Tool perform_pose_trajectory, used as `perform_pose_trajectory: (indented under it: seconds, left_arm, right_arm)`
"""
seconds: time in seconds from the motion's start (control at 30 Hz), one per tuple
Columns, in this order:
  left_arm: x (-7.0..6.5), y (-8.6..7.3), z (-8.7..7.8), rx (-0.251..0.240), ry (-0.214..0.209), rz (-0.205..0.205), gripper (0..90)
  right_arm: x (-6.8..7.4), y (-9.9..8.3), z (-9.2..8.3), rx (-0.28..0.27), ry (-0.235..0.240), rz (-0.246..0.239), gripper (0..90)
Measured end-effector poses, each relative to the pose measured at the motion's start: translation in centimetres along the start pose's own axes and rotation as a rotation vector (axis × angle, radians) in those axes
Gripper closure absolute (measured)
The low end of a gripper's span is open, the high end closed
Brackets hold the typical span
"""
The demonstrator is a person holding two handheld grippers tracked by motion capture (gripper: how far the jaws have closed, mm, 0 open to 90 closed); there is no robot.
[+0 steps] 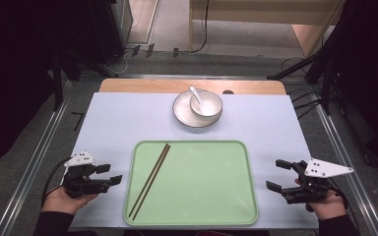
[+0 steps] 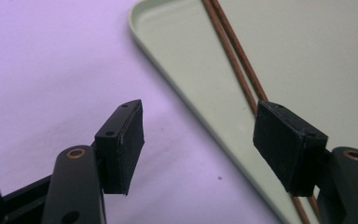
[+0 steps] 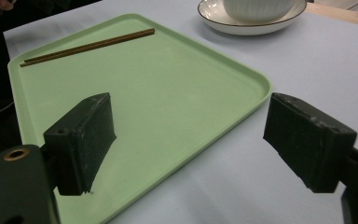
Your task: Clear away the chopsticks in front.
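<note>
A pale green tray (image 1: pixel 236 196) lies at the front middle of the white table. Two brown chopsticks (image 1: pixel 150 180) rest side by side on its left part, running diagonally. Behind the tray stands a white plate (image 1: pixel 181 114) with a white bowl (image 1: pixel 207 104) and a spoon (image 1: pixel 195 93) in it. My left gripper (image 1: pixel 112 174) hovers just left of the tray, open and empty; its own view has the tray's edge (image 2: pixel 177 79) and the chopsticks (image 2: pixel 233 51) beyond its jaws. My right gripper (image 1: pixel 277 175) sits right of the tray, open and empty.
The table's wooden back edge (image 1: pixel 128 85) shows behind the white cover. Metal rails run along both sides of the table, and dark stands and cables crowd the floor beyond it. In the right gripper view the tray (image 3: pixel 168 93) and plate (image 3: pixel 214 21) lie ahead.
</note>
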State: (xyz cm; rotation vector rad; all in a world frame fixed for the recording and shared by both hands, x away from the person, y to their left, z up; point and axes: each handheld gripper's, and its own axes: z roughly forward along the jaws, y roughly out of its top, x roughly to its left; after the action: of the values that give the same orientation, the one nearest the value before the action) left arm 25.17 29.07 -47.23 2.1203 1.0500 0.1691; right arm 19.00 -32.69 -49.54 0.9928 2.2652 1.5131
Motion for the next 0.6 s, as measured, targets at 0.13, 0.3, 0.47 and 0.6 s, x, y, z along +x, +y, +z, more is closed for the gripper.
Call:
perform_pose_trajectory:
  seconds: [0.13, 0.3, 0.47, 0.6]
  left_arm:
    - [0.5, -0.6, -0.7, -0.040, 0.018, 0.020, 33.6]
    - [1.2, -1.2, -1.2, -0.051, 0.039, 0.012, 33.5]
    - [1.5, -1.6, -1.3, -0.049, 0.037, -0.007, 33.5]
    - [1.4, -1.6, -1.2, -0.045, 0.031, -0.012, 33.5]
  right_arm:
    - [0.0, 0.0, 0.0, 0.001, 0.000, 0.001, 16.7]
    - [0.0, 0.0, 0.0, 0.001, 0.000, 0.001, 16.6]
    - [0.0, 0.0, 0.1, 0.005, 0.002, 0.002, 16.7]
    - [0.0, 0.0, 0.1, 0.005, 0.004, 0.001, 16.7]
